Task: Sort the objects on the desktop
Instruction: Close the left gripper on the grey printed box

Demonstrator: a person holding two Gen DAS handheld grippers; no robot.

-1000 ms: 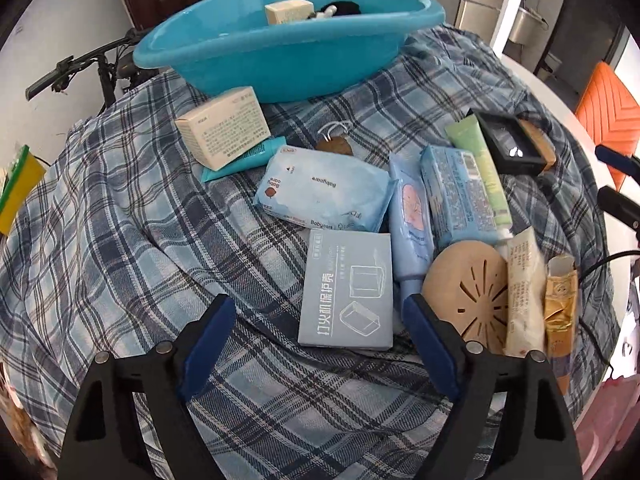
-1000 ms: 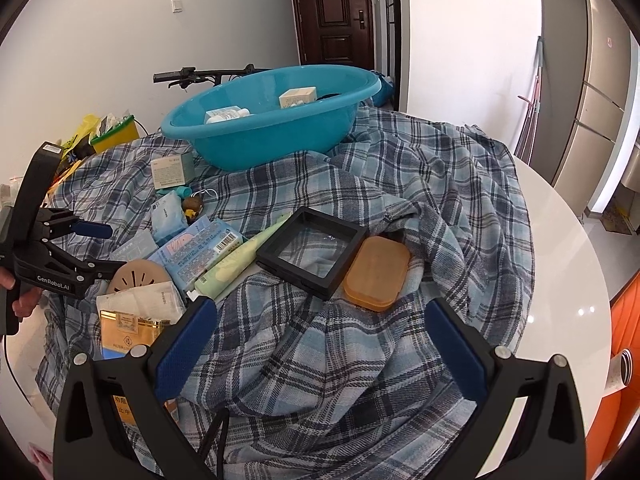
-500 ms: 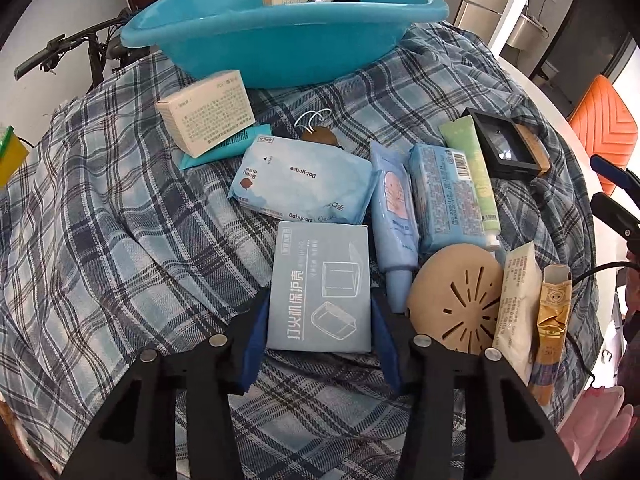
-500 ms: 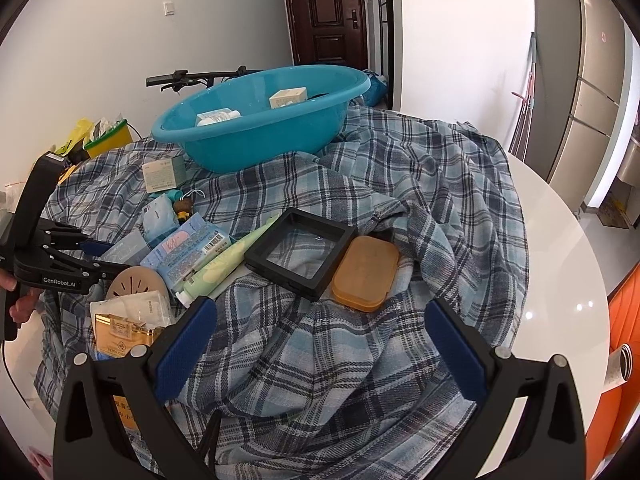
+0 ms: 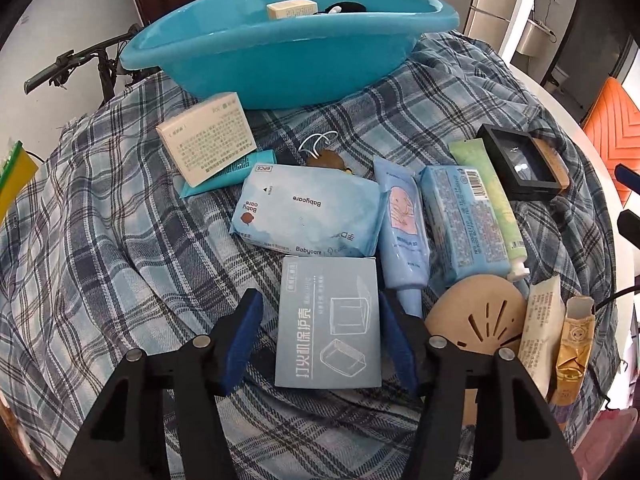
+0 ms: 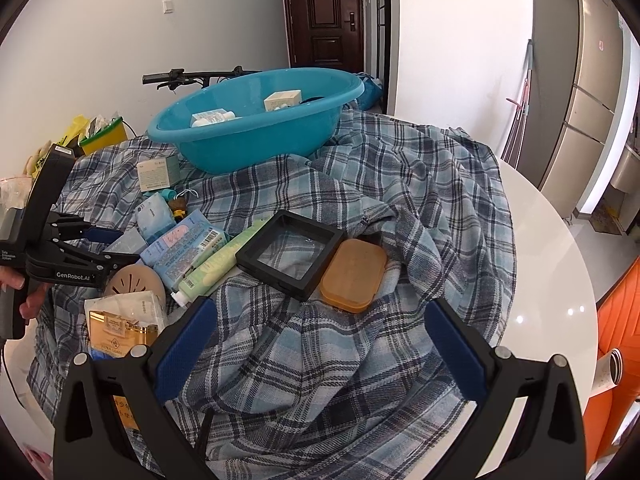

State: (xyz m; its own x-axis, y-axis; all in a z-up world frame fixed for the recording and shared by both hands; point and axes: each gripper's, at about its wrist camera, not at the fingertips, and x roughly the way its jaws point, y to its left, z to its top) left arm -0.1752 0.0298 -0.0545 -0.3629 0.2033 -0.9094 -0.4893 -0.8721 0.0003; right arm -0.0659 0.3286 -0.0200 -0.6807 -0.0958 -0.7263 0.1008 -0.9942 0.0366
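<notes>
A grey box [image 5: 328, 324] with printed drawings lies flat on the plaid cloth [image 5: 100, 260], between the blue pads of my left gripper [image 5: 319, 300]. Its jaws are opening: the left pad stands clear of the box, the right pad is at its edge. The right wrist view shows the same left gripper [image 6: 106, 246], held by a hand at the table's left. My right gripper [image 6: 320, 312] hangs wide open over bare cloth, nothing between its fingers. The teal basin [image 5: 280, 68] at the back holds a cream box and a few small items.
Around the grey box lie a Babycare wipes pack [image 5: 308, 212], a blue tube [image 5: 402, 236], a blue pack [image 5: 460, 220], a green tube [image 5: 492, 200], a wooden disc [image 5: 476, 320] and a gold packet [image 5: 572, 344]. A black frame [image 6: 292, 252] and tan case [image 6: 354, 276] lie before my right gripper.
My left gripper moved down over the grey box and closed in on its sides, then its left pad came away again. The right gripper stayed where it was.
</notes>
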